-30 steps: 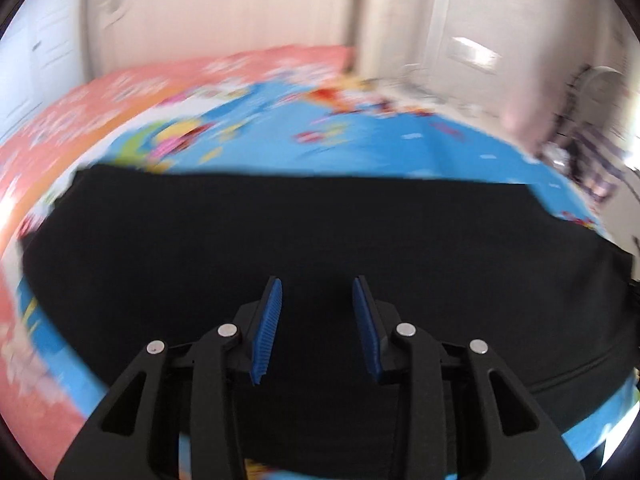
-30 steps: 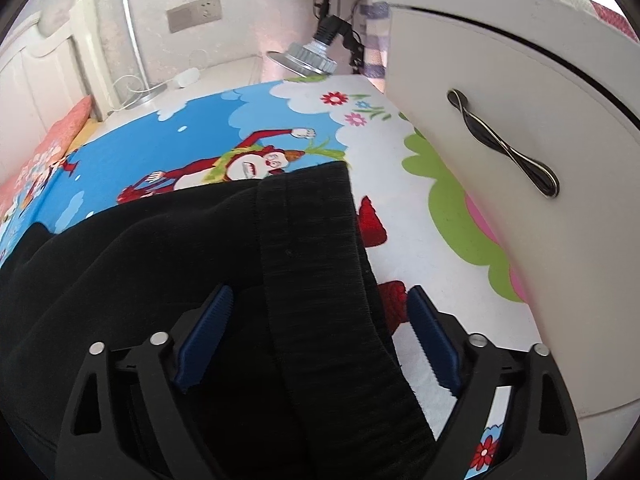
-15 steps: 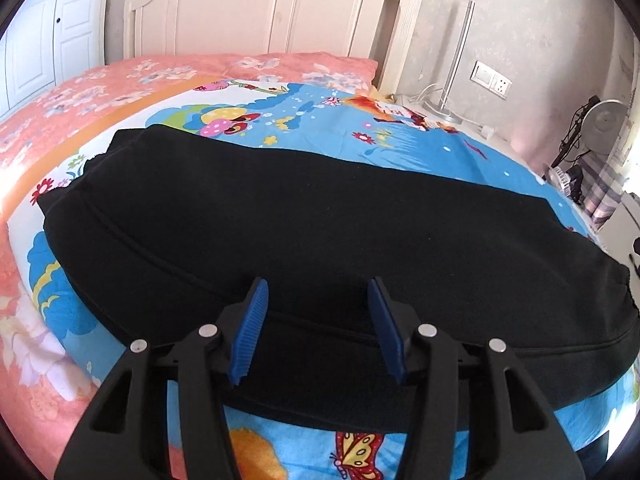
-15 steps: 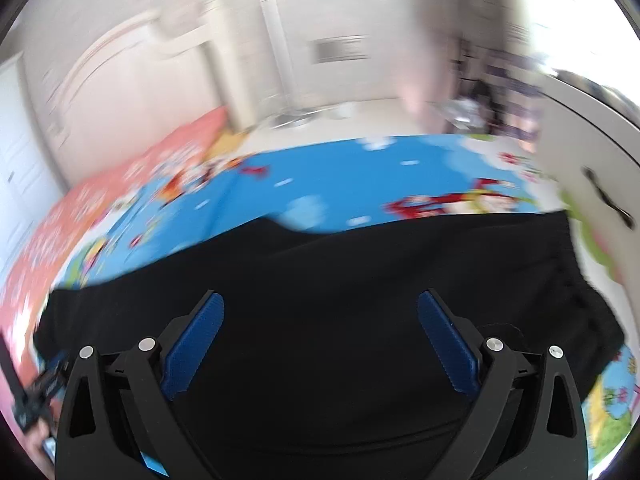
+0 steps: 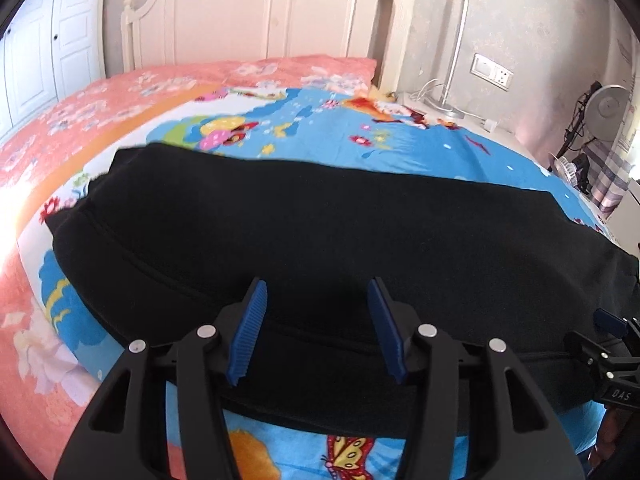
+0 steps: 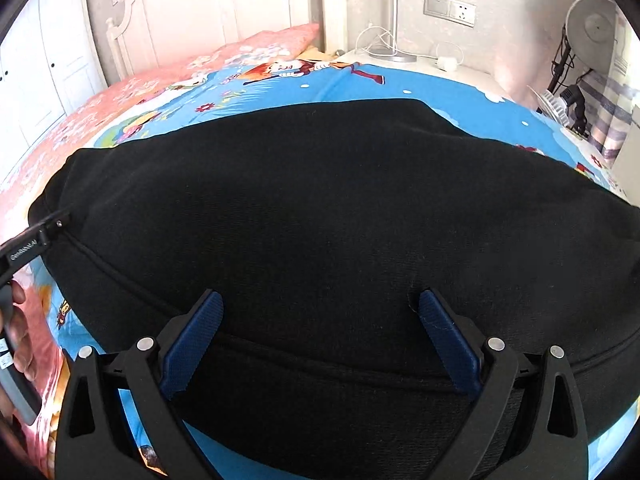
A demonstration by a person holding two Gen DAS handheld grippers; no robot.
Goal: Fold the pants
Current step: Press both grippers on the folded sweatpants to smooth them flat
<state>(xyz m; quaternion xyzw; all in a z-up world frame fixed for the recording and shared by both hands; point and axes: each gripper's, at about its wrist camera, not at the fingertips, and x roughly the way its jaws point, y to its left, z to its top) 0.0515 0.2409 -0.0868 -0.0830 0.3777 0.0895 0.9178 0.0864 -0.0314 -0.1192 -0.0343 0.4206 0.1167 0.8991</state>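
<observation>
The black pants (image 5: 320,248) lie spread flat across the bed (image 5: 120,128), folded into one long band on the bright cartoon sheet (image 5: 400,148), with the headboard (image 5: 248,20) beyond their far edge. The left claw (image 5: 316,320) hovers over the near edge of the pants, its blue pads (image 5: 248,328) apart with nothing pinched between them, only the cloth lying below. The right claw (image 6: 320,336) hangs above the same near edge of the pants, farther along toward their right end, its jaws spread wide and empty, released. In the left wrist view the right claw shows at the right edge of the pants (image 5: 612,340); in the right wrist view the left claw's tip (image 6: 48,232) shows at the left end of the pants, with a hand (image 6: 20,320) behind it. A pink pillow (image 6: 276,46) sits beyond the pants by the headboard. A lamp (image 6: 394,8) and a wall socket (image 6: 450,10) stand beyond the far right corner of the pants, and a fan (image 5: 608,112) stands off to their right.
</observation>
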